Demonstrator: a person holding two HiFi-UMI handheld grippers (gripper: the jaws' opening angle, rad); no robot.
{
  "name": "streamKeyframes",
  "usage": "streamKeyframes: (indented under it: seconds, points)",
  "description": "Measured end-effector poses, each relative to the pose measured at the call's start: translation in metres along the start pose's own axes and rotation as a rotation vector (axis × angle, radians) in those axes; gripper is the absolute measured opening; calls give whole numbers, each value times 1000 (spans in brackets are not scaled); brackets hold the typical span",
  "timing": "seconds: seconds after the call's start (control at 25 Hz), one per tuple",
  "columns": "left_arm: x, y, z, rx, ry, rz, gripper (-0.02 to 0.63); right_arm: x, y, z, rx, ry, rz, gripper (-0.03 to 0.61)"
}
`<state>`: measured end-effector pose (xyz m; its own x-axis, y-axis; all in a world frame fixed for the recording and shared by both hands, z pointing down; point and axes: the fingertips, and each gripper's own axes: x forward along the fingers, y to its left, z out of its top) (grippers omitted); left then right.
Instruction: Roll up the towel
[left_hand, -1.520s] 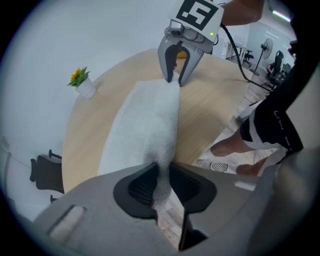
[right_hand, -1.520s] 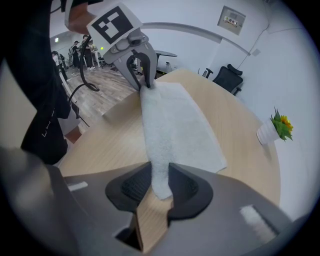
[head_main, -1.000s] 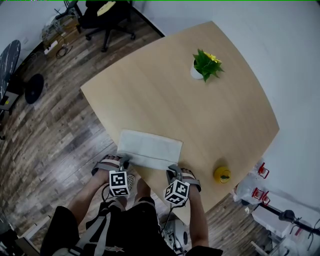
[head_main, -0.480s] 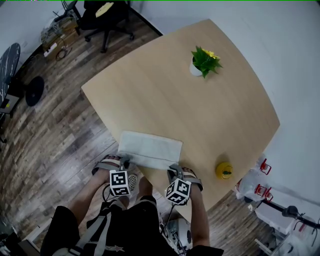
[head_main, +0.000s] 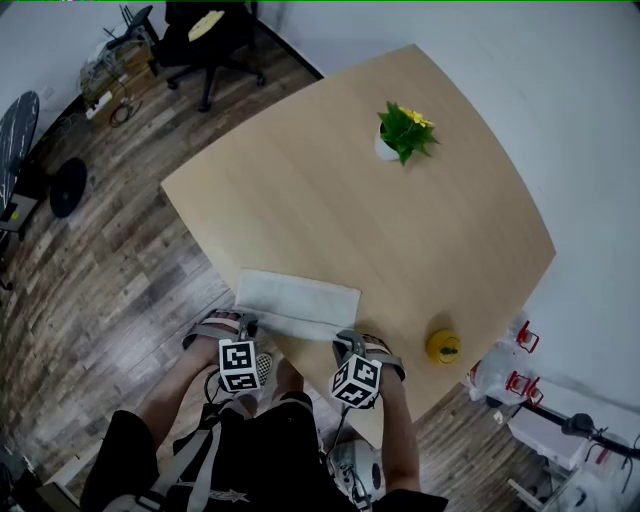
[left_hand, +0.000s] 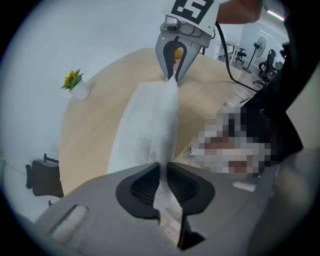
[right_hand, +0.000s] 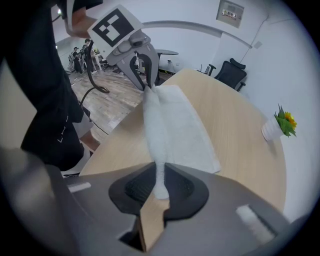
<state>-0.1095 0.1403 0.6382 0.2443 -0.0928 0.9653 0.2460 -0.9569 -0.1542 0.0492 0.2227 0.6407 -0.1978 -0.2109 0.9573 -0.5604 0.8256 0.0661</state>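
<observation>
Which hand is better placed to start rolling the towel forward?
Neither alone: both. The left gripper is shut on the towel at its near-left corner, the right gripper on the near-right corner, the near edge stretched between them. They look evenly placed, so probably roll forward with both together.

- A pale wooden table (head_main: 420, 230) with rounded edges fills the middle of the head view.
- A plant (head_main: 404, 132) in a white pot, green leaves with yellow flowers, stands upright near the table's far side.
- A small yellow thing (head_main: 443, 347) (rounded, with a dark top) sits near the table's right edge, well apart from the plant; it may be a toy fruit.
- A black chair (head_main: 190, 38) on wheels stands on the plank floor (head_main: 110, 260) beyond the table's far left corner.
- Tangled cables (head_main: 118, 70) lie beside the chair.
- A black round base (head_main: 67, 187) rests on the floor at left.
- White gear with red parts (head_main: 518, 375) sits low right, off the table.
</observation>
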Motion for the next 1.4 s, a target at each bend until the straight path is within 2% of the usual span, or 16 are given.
streamKeyframes:
  seconds: [0.96, 1.4]
  points:
    - [12, 31, 2, -52, 2, -25, 61, 10, -38, 6, -10, 4, 55, 61]
    - [19, 39, 2, -68, -5, -66, 75, 19, -49, 9, -1, -4, 96, 75]
